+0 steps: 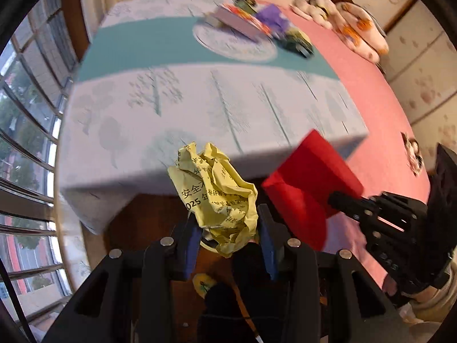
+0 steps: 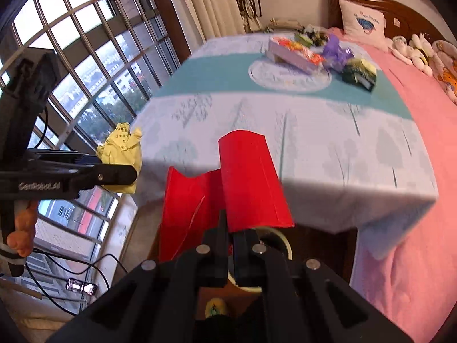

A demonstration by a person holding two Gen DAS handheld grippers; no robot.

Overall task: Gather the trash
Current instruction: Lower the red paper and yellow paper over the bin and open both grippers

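My left gripper (image 1: 228, 228) is shut on a crumpled yellow paper ball (image 1: 217, 197) with black print, held in the air in front of the bed's near edge. It also shows in the right wrist view (image 2: 122, 154), at the left. My right gripper (image 2: 230, 228) is shut on a folded red paper (image 2: 245, 177), held up before the bed corner. The red paper also shows in the left wrist view (image 1: 308, 183), to the right of the yellow ball, with the right gripper (image 1: 337, 198) behind it.
A pile of wrappers, a purple bag and a flat box (image 2: 314, 54) lies far back on the white and teal bedspread (image 2: 257, 108). A pink quilt (image 2: 414, 171) covers the right side. Windows (image 2: 71, 57) are at the left. A round bin rim (image 2: 282, 245) shows below my right gripper.
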